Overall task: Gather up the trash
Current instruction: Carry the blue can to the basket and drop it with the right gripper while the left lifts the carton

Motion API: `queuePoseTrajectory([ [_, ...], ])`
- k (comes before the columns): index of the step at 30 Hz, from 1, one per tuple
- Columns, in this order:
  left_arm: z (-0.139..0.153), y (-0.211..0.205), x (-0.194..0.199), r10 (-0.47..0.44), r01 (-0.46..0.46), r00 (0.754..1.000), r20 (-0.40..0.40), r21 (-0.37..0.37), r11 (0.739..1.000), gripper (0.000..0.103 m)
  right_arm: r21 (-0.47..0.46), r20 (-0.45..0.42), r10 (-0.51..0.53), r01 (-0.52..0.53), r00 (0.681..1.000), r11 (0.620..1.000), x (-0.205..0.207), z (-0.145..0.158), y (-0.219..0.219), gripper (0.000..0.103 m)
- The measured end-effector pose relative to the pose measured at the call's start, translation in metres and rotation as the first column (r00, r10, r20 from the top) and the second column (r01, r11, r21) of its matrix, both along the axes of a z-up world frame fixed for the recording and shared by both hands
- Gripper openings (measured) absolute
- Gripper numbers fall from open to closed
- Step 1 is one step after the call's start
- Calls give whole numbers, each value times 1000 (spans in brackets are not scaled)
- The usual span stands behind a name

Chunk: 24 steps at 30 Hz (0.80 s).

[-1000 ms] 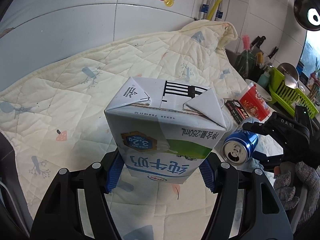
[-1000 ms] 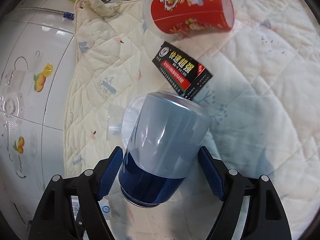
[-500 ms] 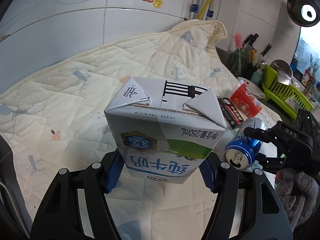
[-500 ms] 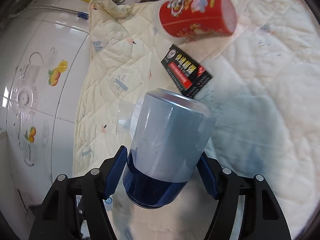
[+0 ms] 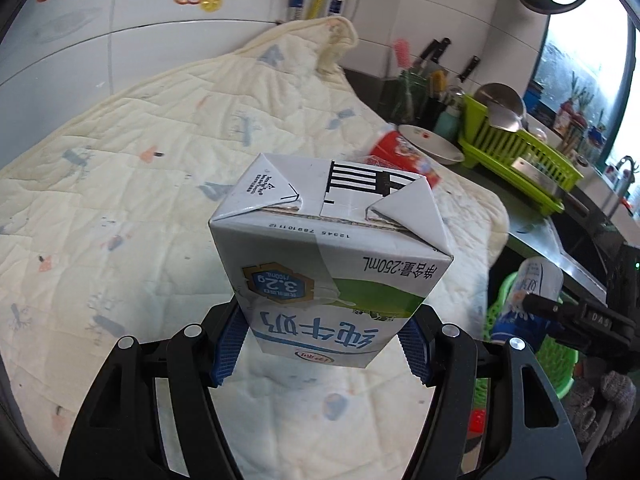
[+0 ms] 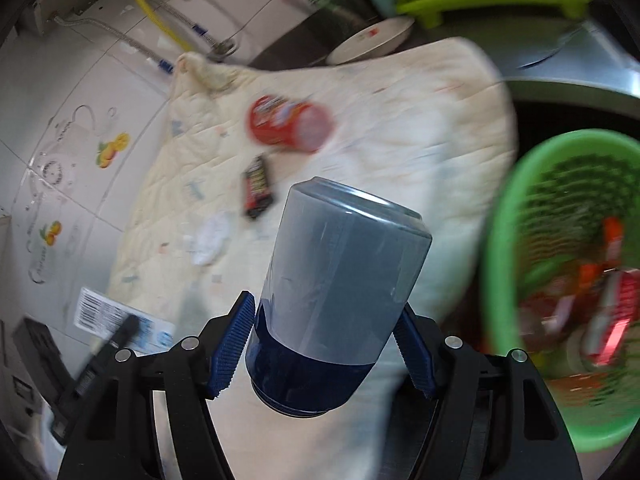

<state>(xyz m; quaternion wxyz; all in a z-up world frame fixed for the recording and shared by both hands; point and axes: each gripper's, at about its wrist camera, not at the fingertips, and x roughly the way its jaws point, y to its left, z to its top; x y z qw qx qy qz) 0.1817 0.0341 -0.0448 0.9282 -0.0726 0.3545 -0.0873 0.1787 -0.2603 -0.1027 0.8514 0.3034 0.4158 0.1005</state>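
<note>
Milk carton [image 5: 332,276], white w/ green and blue print, upside-down lettering, is clamped between the blue pads of the left gripper [image 5: 320,344], one pad on each side wall, carton lifted clear above the quilted cream cloth [image 5: 160,168] that covers the worktop. Folded-flap end of carton points away from the cam.

Drink can [image 6: 340,292], blue w/ grey-white upper band, sits between the pads of the right gripper [image 6: 322,350], both pads pressed on its lower sides; held up off the cloth, near the cloth's right edge. In the left wrist view the same can [image 5: 532,292] shows at far right, above the green basket [image 5: 560,356].

Green basket [image 6: 504,248] is off the cloth's right edge, lower than the worktop; red and orange wrappers inside, blurred.

Left on the cloth: red cup [image 6: 288,124] lying on its side toward the far edge, black-and-red small box [image 6: 258,186] just in front of it, a white crumpled scrap [image 6: 210,238] nearer still.

Beyond the cloth's far right corner: white bowl [image 5: 430,142], lime dish rack [image 5: 516,152] w/ metal ladle, knives against the tiled wall [image 5: 120,60]. A gloved hand [image 5: 600,404] shows at lower right.
</note>
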Motion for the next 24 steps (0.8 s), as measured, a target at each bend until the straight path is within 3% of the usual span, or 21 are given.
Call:
queuePoseTrajectory([
  [3,0,-23,-1,-33,32,999,-9,-10,999,66,-111,-27,-53,50,998,993,-16,-8,-43,66],
  [11,-4,-78,1,-117,117,993,-32,-5,993,66,-280,-172,-137,85,976,956,-14,-62,-123,66],
  [19,-10,-126,-1,-200,201,978,-57,12,980,66,-412,-273,-144,20,951,911,15,-108,-143,66],
  [21,-12,-133,-1,-216,217,974,-67,10,976,66,-377,-289,-128,10,949,926,22,-112,-147,66],
  [24,-15,-149,-3,-246,248,966,-78,18,969,66,-439,-281,-159,21,946,898,30,-108,-148,73],
])
